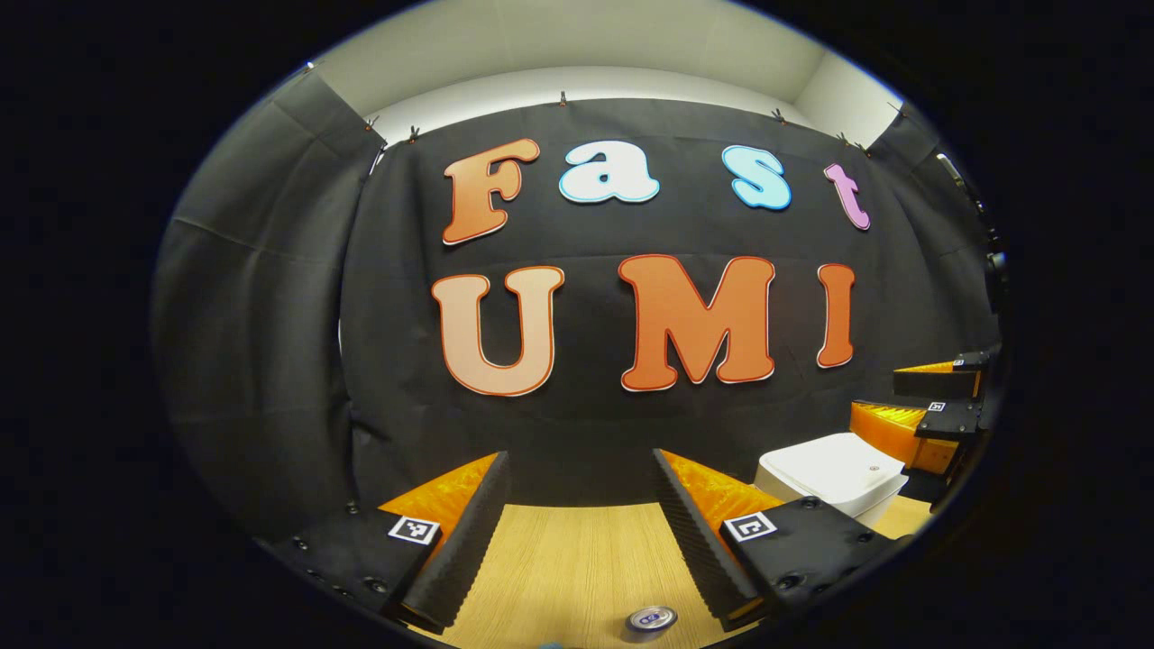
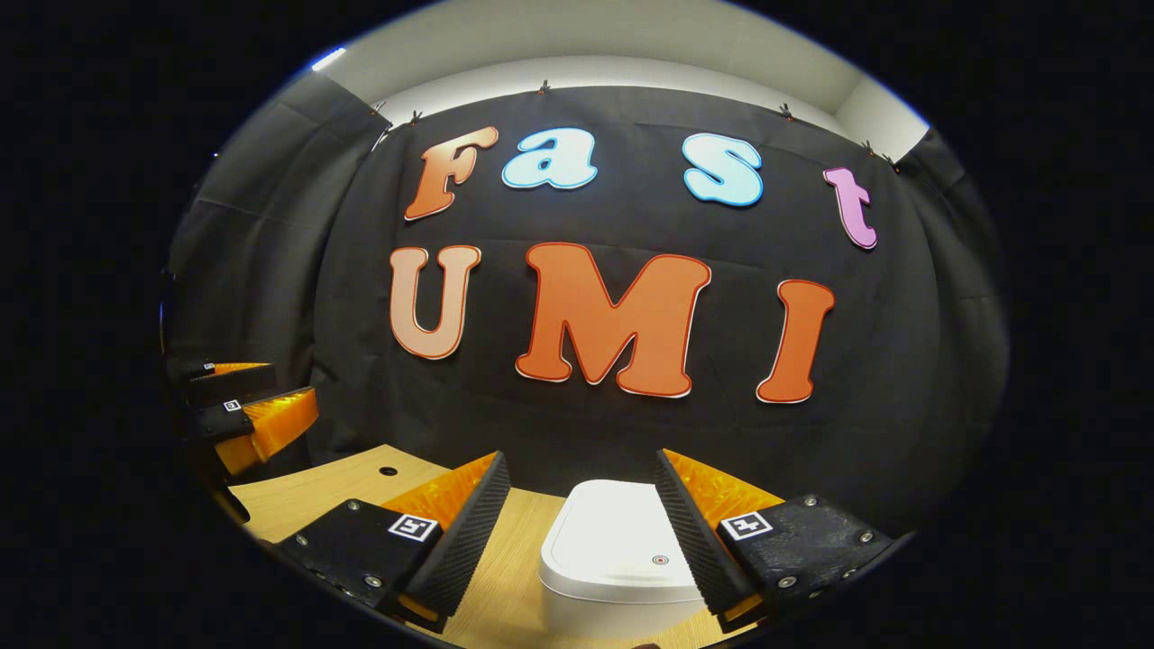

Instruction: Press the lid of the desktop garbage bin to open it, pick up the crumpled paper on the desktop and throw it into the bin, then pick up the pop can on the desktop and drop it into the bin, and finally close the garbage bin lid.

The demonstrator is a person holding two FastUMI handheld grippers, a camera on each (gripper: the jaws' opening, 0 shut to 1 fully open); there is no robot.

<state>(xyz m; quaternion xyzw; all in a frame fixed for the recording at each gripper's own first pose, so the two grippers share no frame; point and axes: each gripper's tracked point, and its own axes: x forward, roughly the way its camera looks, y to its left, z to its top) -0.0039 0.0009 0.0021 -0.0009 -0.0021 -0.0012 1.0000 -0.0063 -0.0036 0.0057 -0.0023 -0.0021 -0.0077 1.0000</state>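
A white garbage bin (image 2: 613, 563) with its lid down stands on the wooden desktop (image 2: 306, 500), straight ahead of my right gripper (image 2: 581, 523), which hangs open above and before it. The bin (image 1: 834, 473) sits to the right in the left gripper view. My left gripper (image 1: 581, 532) is open over bare wood (image 1: 577, 559), nothing between its fingers. The top of the pop can (image 1: 652, 618) peeks in at the bottom edge, just below the fingers. The right gripper (image 1: 938, 406) appears at the far right, and the left gripper (image 2: 243, 410) at the far left of the right gripper view.
The black cloth wall closes off the back and sides of the desk. A small round hole (image 2: 389, 470) is in the desktop near the back left in the right gripper view.
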